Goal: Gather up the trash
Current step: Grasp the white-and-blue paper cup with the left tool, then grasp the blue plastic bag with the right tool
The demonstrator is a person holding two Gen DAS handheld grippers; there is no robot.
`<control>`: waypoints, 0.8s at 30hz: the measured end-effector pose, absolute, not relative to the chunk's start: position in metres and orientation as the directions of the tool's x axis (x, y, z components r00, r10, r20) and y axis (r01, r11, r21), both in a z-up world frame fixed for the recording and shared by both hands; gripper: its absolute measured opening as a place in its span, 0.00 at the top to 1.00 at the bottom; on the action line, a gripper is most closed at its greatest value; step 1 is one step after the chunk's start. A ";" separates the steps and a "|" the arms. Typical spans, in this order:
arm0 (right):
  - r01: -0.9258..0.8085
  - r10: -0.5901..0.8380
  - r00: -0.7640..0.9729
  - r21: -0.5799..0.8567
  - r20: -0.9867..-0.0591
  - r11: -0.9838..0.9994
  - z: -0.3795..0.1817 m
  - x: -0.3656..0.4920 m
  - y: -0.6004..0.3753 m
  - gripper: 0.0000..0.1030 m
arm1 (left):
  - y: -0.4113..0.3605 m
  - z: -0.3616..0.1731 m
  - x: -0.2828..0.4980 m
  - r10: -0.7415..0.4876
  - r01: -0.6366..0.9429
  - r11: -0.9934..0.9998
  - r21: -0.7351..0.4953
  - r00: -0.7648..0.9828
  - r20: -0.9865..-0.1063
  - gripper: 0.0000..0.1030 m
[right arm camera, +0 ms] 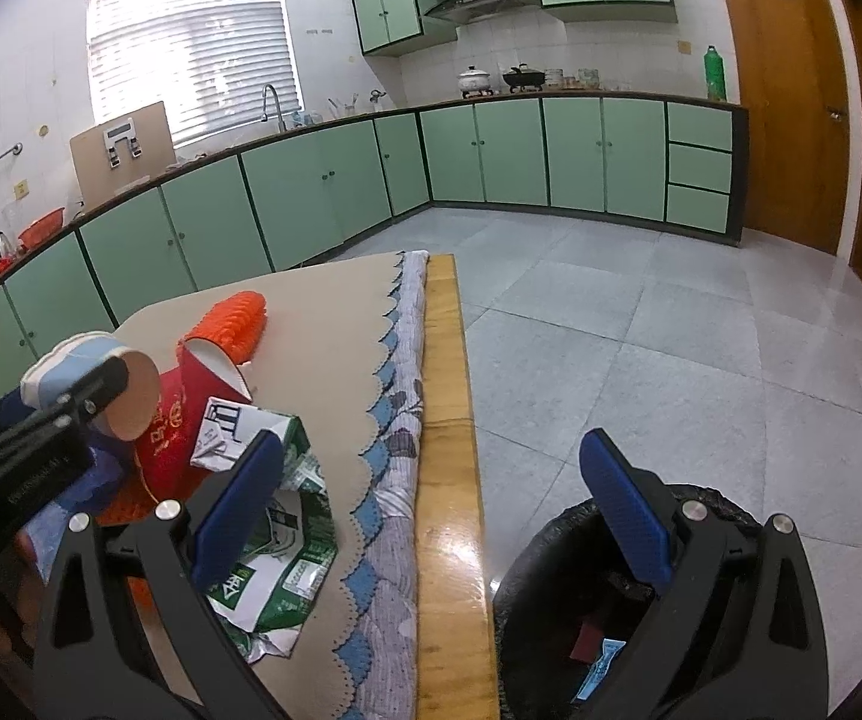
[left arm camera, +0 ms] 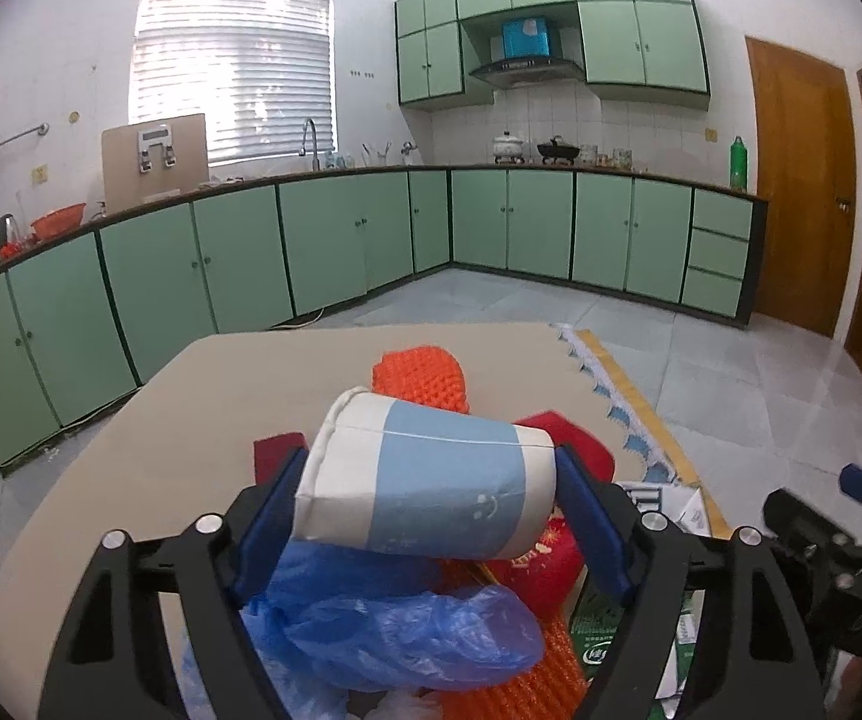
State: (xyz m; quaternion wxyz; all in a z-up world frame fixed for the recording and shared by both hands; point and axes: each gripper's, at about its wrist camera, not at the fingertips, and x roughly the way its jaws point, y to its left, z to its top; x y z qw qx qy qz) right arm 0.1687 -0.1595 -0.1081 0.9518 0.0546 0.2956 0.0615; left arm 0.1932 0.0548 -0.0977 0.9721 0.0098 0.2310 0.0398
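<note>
A white and light-blue paper cup lies sideways between the blue pads of my left gripper, which press on its rim end and its base. The cup hangs just above a heap of trash: a crumpled blue plastic bag, a red paper cup, orange foam netting and a flattened green-and-white carton. My right gripper stands open with nothing in it, over the table's right edge. A bin lined with a black bag sits below its right finger.
The table has a beige cloth with a scalloped blue border over a wooden edge. Grey tiled floor lies to the right. Green kitchen cabinets run along the far walls, and a wooden door stands at the right.
</note>
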 end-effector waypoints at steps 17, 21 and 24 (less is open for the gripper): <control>-0.139 0.187 0.826 0.130 -0.531 0.982 -0.096 0.153 -0.133 0.07 | 0.110 -0.044 0.144 0.051 -0.094 0.990 -0.108 0.936 -0.347 0.23; -0.161 0.206 0.824 0.130 -0.528 0.978 -0.094 0.147 -0.123 0.07 | 0.133 -0.041 0.128 0.099 -0.145 0.983 -0.109 0.933 -0.346 0.23; -0.189 0.230 0.818 0.130 -0.528 0.973 -0.093 0.144 -0.110 0.06 | 0.147 -0.041 0.117 0.136 -0.180 0.979 -0.096 0.926 -0.352 0.23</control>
